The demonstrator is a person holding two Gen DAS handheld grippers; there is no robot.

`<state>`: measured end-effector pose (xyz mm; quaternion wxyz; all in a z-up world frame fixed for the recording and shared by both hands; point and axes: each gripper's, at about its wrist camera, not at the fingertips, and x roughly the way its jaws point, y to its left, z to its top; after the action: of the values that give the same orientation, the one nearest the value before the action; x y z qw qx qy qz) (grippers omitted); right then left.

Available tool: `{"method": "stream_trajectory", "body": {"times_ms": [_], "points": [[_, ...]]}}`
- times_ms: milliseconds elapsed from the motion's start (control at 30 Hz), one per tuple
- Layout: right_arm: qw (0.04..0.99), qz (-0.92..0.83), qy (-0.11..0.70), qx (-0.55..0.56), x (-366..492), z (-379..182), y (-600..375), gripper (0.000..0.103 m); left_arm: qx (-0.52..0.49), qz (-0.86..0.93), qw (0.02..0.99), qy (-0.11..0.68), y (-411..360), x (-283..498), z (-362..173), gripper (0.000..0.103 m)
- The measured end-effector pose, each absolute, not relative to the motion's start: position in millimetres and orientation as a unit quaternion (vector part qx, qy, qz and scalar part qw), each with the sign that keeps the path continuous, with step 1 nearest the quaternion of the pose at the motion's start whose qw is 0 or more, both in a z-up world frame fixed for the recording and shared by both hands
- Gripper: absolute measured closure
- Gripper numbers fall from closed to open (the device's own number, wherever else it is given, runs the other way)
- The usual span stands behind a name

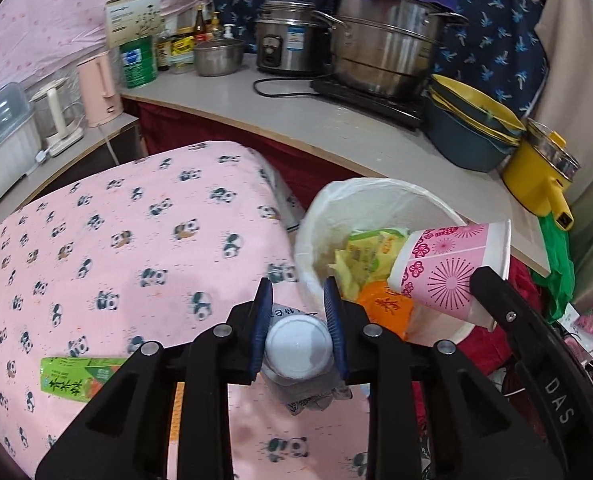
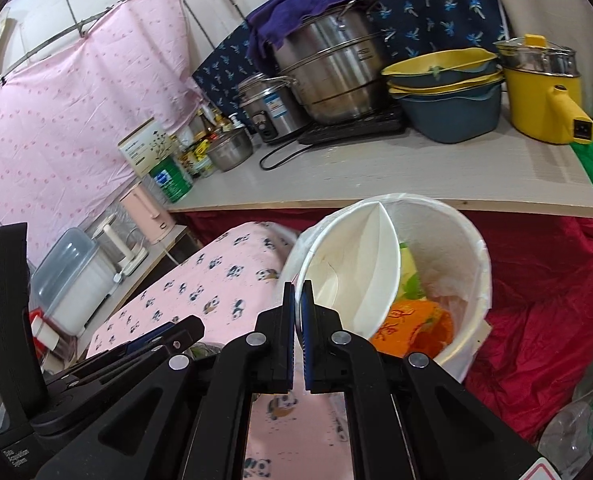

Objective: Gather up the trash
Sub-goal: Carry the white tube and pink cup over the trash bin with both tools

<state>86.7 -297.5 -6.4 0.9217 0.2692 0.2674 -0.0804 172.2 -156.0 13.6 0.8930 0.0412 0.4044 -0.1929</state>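
We've got the left gripper clamped on a light, crushable bottle near its cap; right gripper pinches the flimsy paper cup rim, w/ bin below.

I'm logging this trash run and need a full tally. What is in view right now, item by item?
bottle: 1, clear with white cap, in the left gripper
paper cup: 1, pink-patterned, white inside, held over the bin
trash bin: 1, white, lined, beside the table, holding yellow and orange wrappers
drink carton: 1, green, lying on the table
table: 1, pink panda cloth
steel pot: 1, large, purple cloth on top, on the counter
rice cooker: 1, silver, left of it
basins: stacked, yellow and blue
electric pot: 1, yellow
left gripper: shut on bottle
right gripper: shut on cup's rim
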Motion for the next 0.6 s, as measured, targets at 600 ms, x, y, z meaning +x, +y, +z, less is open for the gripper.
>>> {"method": "stream_trajectory", "body": {"times_ms": [600], "points": [[0.909,-0.141,0.266,0.286,78.4,-28.4,-349.9,0.099,0.052,-0.264,0.879,0.393,-221.8,182.6,13.7,0.077]]}}
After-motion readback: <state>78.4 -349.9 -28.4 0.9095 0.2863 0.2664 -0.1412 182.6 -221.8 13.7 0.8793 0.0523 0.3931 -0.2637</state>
